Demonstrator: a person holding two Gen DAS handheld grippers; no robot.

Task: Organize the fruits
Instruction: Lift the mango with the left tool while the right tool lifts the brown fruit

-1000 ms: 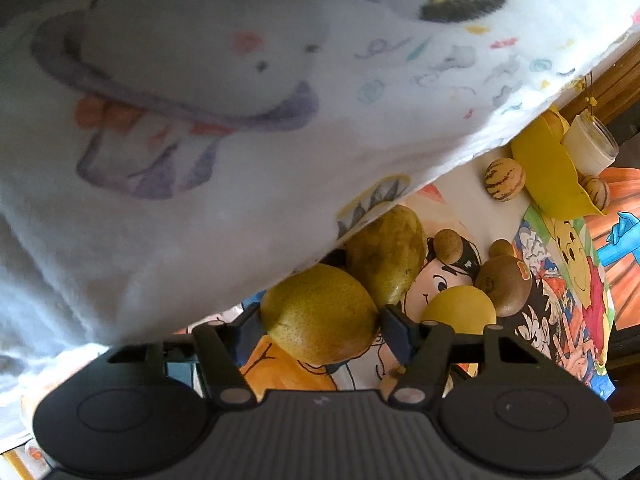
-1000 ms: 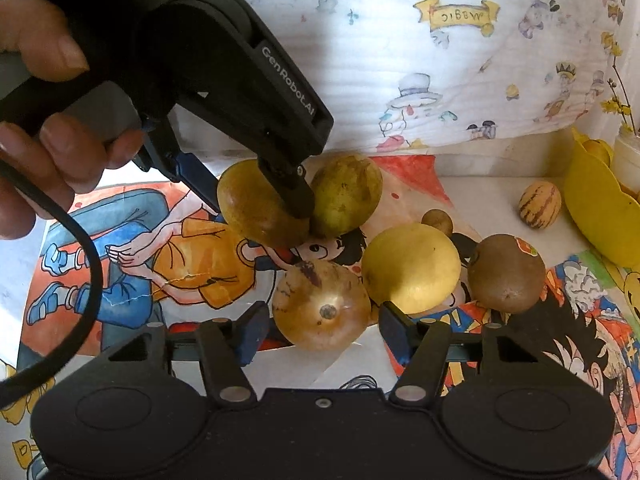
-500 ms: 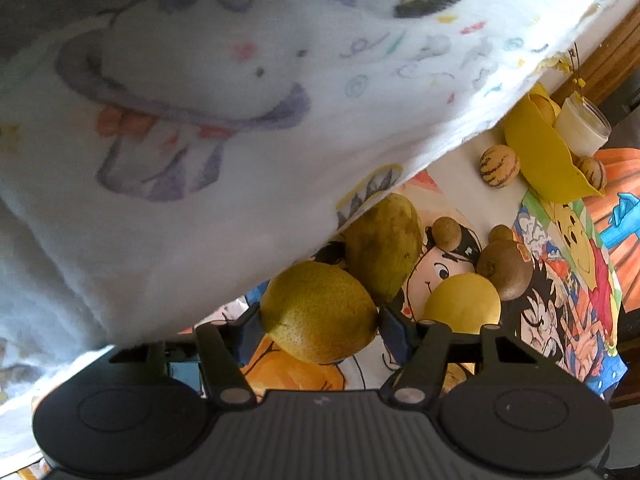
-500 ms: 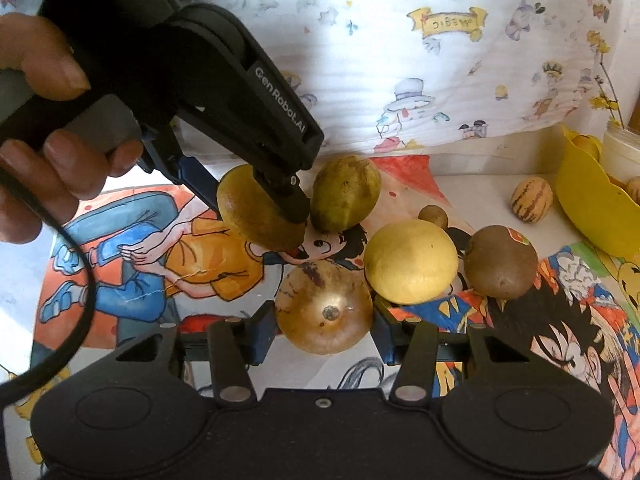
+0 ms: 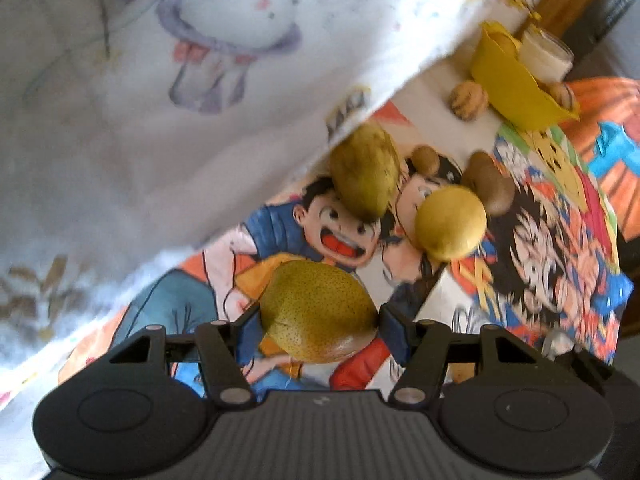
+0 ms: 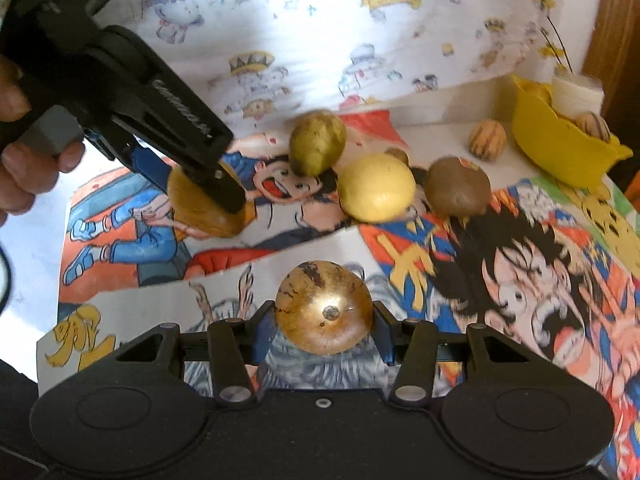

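Your fisheye frames bend at dark-cornered edges; daylight washes the patterned cloth (image 5: 168, 128) pale, and motion blur softens everything.

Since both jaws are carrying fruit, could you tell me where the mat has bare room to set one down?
Free: the near mat in front of the yellow fruit and brown fruit. Crowded: the middle cluster with the green fruit, and the far corner by the yellow bowl and striped fruit.
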